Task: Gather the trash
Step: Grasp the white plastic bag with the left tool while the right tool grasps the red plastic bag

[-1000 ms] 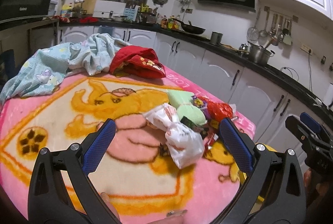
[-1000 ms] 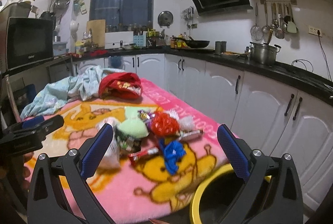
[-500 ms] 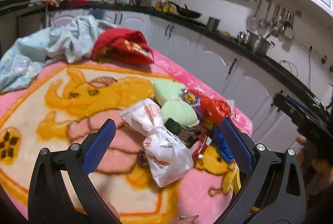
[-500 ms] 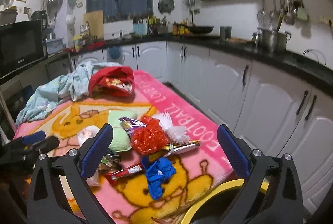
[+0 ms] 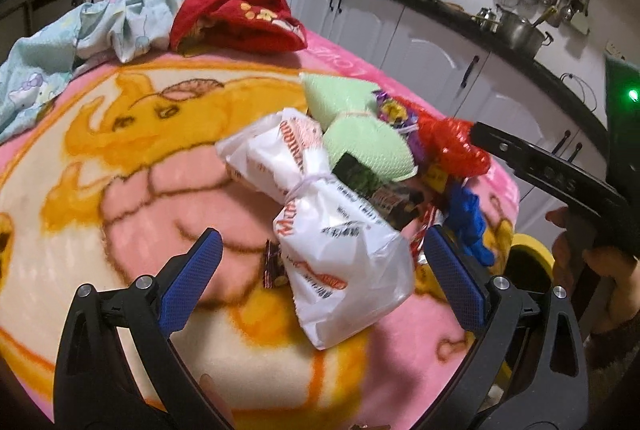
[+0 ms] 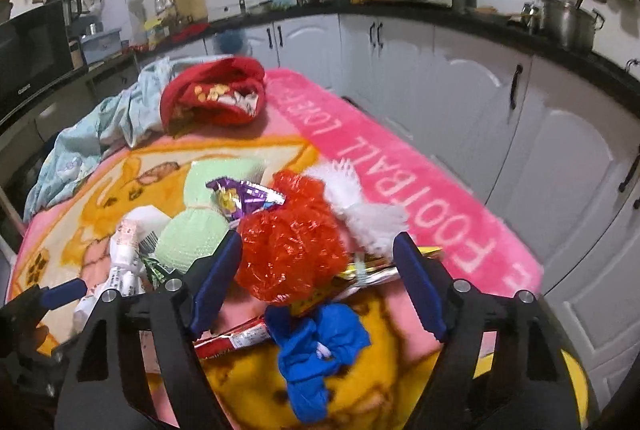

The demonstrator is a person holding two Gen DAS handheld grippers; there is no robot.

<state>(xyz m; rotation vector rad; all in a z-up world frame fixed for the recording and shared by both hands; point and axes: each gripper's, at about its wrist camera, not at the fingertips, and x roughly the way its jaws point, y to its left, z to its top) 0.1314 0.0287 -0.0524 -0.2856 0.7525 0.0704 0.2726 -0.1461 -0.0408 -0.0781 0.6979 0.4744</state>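
Both grippers have been brought lower and nearer to the trash heap on the pink cartoon-print blanket [image 5: 60, 214] since the earlier frames. The left gripper [image 5: 320, 270] is held with fingers spread wide, the tied white printed plastic bag [image 5: 336, 250] lying between them, untouched. The right gripper [image 6: 316, 270] has just been narrowing, yet its fingers are still apart around the crumpled red cellophane ball [image 6: 292, 246]; contact at the left pad cannot be judged. A crumpled blue plastic wad [image 6: 316, 350] lies just below. A yellow bin rim [image 6: 576, 374] is seen at the blanket's edge.
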